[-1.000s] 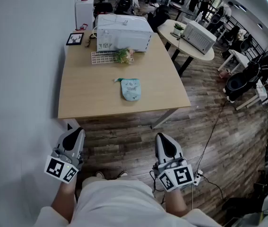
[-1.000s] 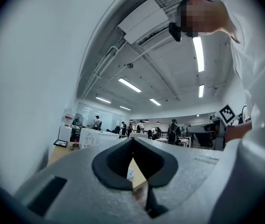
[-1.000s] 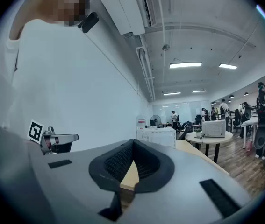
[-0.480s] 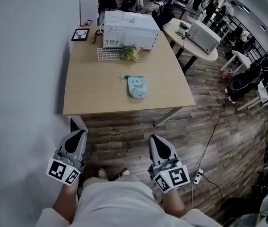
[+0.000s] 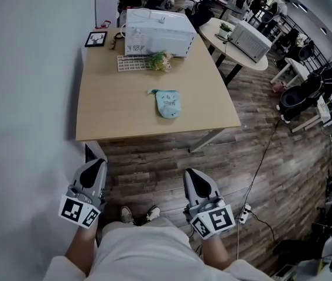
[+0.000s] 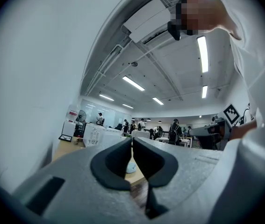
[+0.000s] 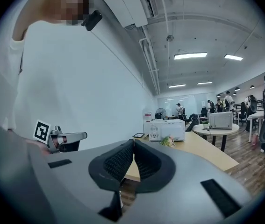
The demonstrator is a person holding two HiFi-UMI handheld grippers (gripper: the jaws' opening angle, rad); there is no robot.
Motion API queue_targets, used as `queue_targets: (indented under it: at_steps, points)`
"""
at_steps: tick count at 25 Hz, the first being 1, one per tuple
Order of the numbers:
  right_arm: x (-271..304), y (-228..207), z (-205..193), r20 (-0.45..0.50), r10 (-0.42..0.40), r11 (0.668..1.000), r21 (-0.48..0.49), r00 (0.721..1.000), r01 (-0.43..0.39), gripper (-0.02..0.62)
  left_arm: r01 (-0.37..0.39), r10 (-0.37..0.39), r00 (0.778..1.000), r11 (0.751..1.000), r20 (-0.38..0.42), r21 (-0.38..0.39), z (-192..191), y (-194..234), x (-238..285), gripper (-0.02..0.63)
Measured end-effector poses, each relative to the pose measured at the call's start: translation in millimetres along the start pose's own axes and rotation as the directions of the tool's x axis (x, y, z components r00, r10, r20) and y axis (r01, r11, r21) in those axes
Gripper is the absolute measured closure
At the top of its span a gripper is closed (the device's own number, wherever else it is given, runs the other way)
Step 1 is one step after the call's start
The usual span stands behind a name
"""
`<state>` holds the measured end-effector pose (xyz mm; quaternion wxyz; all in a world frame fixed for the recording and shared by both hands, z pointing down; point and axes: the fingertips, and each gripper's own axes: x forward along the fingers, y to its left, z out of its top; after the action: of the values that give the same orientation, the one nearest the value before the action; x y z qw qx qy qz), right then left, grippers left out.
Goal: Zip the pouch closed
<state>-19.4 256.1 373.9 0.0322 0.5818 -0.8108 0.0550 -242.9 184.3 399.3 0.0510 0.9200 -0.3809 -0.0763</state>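
One pale blue-green pouch (image 5: 167, 103) lies flat near the middle of the rectangular wooden surface (image 5: 116, 113), a little right of centre, and whether its zip is open is too small to tell. Two grippers hang low and near, close to the person's body and well apart from the pouch, over the wood-plank floor (image 5: 154, 168). The left gripper (image 5: 95, 163) has its jaws clenched, tips pressed together with nothing between them, as its own view shows (image 6: 132, 141). The right gripper (image 5: 190, 173) is the same, with ribbed pads meeting and no object held (image 7: 133, 143). At the far end of the surface stands one white microwave (image 5: 157, 32). Just in front of it are one white grid-like rack (image 5: 132, 63) and one small bunch of flowers (image 5: 160, 60) beside each other. One small framed picture (image 5: 96, 38) sits at the far left corner. Further right, a round table (image 5: 224, 40) carries a second microwave (image 5: 249, 40), making two microwaves in all. Two shoes (image 5: 126, 215) show between the grippers, below the near edge of the surface. The left side of the scene is a plain white wall (image 5: 25, 98).
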Motion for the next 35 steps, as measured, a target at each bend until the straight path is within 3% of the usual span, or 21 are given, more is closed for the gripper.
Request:
queue_targets:
  at_steps: [1,2,8,10,15,25,28,35]
  points:
    - [0,-4,1,0.005,0.002,1.0,0.016,1.0,-0.002,0.568,-0.003,0.003,1.0,1.0,0.007,0.002,2,0,2,0.576]
    - [-1,-9,3,0.013,0.005,0.999,0.039,1.0,-0.005,0.435,-0.007,0.007,1.0,1.0,0.013,-0.001,4,1,4,0.513]
    - [-24,-69,23,0.107,-0.069,0.986,0.16,0.992,0.051,0.297,-0.037,0.037,0.999,0.999,0.034,-0.014,9,4,17,0.286]
    - [-32,-92,25,0.111,-0.097,0.98,0.184,0.989,0.076,0.182,-0.067,0.066,0.997,0.998,0.028,0.005,10,5,20,0.205]
    - [-46,-129,24,0.103,-0.107,0.977,0.195,0.989,0.085,0.161,-0.12,0.12,0.993,0.992,0.023,0.027,16,-1,33,0.163]
    - [-27,-122,-16,0.06,0.037,0.967,0.248,0.997,-0.051,0.163,-0.124,0.128,0.991,0.989,-0.046,0.076,0,-26,75,0.163]
    - [-8,-129,-20,0.034,0.062,0.967,0.245,0.997,-0.069,0.163,-0.121,0.127,0.989,0.99,-0.073,0.073,-12,-17,93,0.163]
    - [76,-168,-16,-0.021,0.051,0.975,0.219,0.998,-0.045,0.163,-0.083,0.081,0.991,0.996,-0.103,-0.014,-49,35,177,0.163]
